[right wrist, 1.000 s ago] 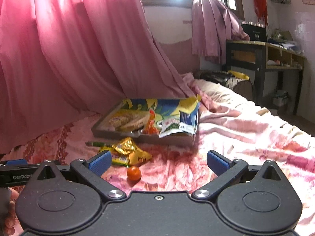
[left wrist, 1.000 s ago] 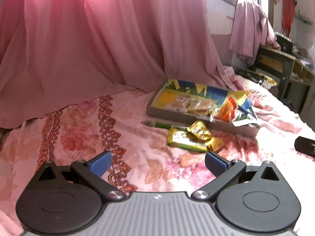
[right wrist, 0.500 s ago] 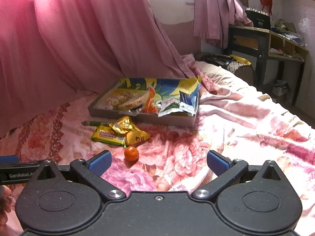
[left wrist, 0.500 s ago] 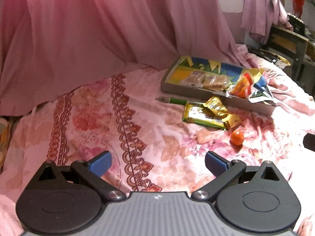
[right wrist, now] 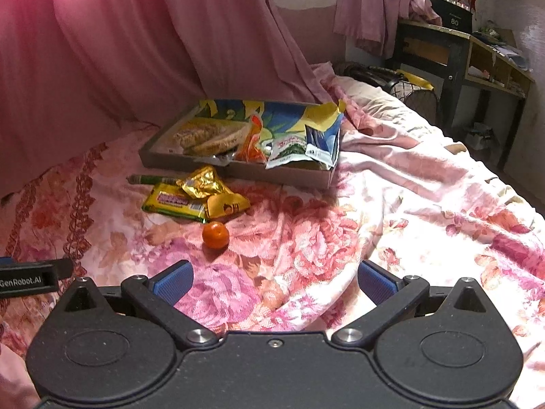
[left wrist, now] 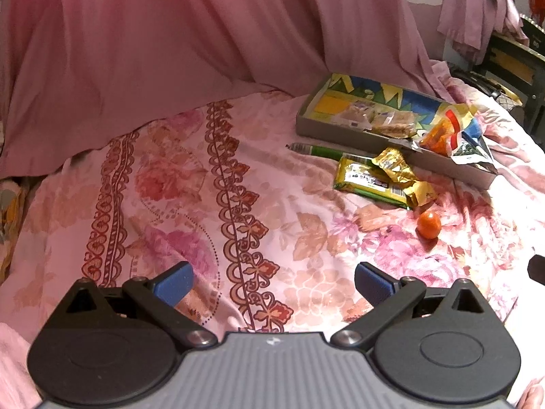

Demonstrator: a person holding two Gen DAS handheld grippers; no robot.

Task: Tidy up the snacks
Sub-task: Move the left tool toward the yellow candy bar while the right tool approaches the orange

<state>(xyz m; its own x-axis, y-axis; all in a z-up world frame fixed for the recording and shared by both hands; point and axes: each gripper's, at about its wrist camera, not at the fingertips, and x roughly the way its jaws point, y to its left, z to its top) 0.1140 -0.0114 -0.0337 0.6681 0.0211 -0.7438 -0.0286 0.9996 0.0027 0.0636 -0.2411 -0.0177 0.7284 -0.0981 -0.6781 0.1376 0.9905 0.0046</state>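
Some snacks already lie in the box (right wrist: pixel 238 167) on the bed (right wrist: pixel 391 204); two wrappers (right wrist: pixel 201 194) and an orange ball (right wrist: pixel 215 235) remain outside. Both grippers' jaws are spread, holding nothing.

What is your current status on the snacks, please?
Left gripper and right gripper empty, jaws open. Orange candy, yellow wrappers and green stick loose on bedsheet, outside tray. Nothing blocking.

Both views have tilted downward, bringing the orange candy (left wrist: pixel 429 224) closer.
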